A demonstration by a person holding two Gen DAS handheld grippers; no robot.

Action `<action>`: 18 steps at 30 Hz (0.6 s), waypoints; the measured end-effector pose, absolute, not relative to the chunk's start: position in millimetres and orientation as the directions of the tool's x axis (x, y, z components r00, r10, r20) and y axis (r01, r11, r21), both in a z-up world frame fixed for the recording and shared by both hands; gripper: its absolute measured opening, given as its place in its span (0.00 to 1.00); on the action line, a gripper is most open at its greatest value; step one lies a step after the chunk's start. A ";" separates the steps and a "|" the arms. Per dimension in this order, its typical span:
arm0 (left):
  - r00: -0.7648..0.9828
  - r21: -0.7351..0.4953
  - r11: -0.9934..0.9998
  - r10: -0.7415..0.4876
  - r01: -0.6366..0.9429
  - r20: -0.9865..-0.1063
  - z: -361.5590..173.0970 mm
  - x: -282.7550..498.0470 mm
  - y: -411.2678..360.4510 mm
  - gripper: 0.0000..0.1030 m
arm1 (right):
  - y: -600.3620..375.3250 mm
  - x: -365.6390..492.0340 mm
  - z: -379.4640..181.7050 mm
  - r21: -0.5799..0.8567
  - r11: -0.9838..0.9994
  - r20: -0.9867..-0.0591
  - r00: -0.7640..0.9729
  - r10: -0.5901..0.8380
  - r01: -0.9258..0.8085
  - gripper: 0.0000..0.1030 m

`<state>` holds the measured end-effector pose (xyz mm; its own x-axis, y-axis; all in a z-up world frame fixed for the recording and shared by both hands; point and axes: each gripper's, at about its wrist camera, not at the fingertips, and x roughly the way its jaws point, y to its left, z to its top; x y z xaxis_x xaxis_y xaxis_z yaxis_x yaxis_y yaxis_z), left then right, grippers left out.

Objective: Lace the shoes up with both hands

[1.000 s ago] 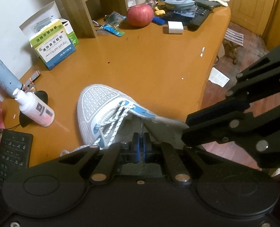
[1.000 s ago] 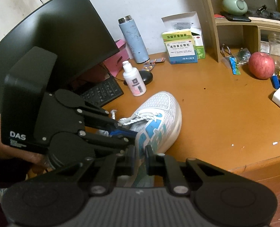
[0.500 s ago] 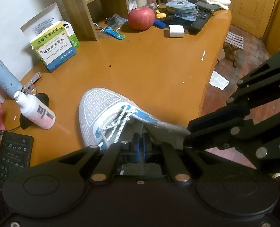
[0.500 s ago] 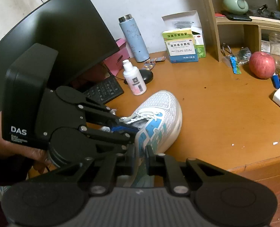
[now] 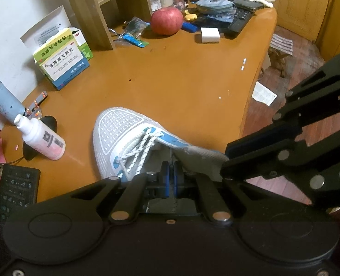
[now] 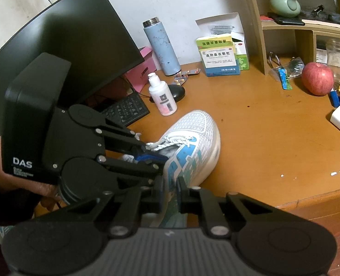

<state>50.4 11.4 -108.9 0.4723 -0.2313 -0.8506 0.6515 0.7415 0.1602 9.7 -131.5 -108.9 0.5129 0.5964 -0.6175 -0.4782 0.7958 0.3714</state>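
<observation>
On the orange desk [image 5: 170,87], near its front edge, a white-and-blue shoe [image 5: 124,135] lies toe-away from both grippers. Just behind its laces [image 5: 140,151], the left gripper [image 5: 171,177] is pinched together on a lace strand. At the heel side, the right gripper [image 6: 170,191] clamps the shoe's collar.

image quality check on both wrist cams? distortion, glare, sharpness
Left wrist: strong fisheye bend on the orange wooden desk edge, white mesh sneaker sharp, dark vignette along the bottom. Right wrist: black corners, soft sheen on the curved black monitor, no blown highlights.
</observation>
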 end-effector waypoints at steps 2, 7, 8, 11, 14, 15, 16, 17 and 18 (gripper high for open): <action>0.472 0.158 0.742 -0.233 0.651 -0.850 -108.8 50.2 11.7 0.01 | -131.2 9.8 -108.9 0.370 0.797 -0.618 0.513 0.595 -0.478 0.11; 0.473 0.155 0.740 -0.241 0.655 -0.848 -106.8 50.7 10.0 0.01 | -130.9 10.0 -108.7 0.370 0.797 -0.620 0.512 0.595 -0.478 0.12; 0.473 0.156 0.739 -0.241 0.656 -0.848 -106.8 50.8 9.8 0.01 | -131.1 10.1 -108.5 0.370 0.797 -0.620 0.512 0.595 -0.478 0.12; 0.477 0.156 0.742 -0.241 0.652 -0.845 -106.4 51.2 10.3 0.01 | -132.4 10.3 -109.1 0.375 0.797 -0.620 0.510 0.596 -0.475 0.12; 0.476 0.151 0.745 -0.244 0.650 -0.845 -106.9 52.1 11.5 0.01 | -132.9 10.3 -109.1 0.375 0.797 -0.621 0.510 0.595 -0.474 0.12; 0.477 0.152 0.745 -0.244 0.649 -0.844 -107.0 52.3 11.9 0.01 | -133.0 10.3 -109.0 0.375 0.797 -0.621 0.510 0.596 -0.474 0.12; 0.481 0.153 0.748 -0.243 0.646 -0.843 -106.6 52.3 12.6 0.01 | -133.3 10.3 -108.9 0.376 0.796 -0.621 0.509 0.597 -0.474 0.12; 0.482 0.154 0.750 -0.241 0.643 -0.842 -106.2 52.7 13.3 0.01 | -133.3 10.2 -108.8 0.376 0.796 -0.621 0.509 0.597 -0.475 0.12; 0.481 0.153 0.752 -0.240 0.642 -0.843 -105.9 53.3 14.0 0.01 | -133.2 10.1 -108.7 0.375 0.796 -0.621 0.509 0.596 -0.476 0.12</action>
<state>53.3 14.0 -106.0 0.4811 -0.2395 -0.8433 0.6418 0.7515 0.1527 10.1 -133.2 -108.7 0.5089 0.5963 -0.6209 -0.4757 0.7959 0.3745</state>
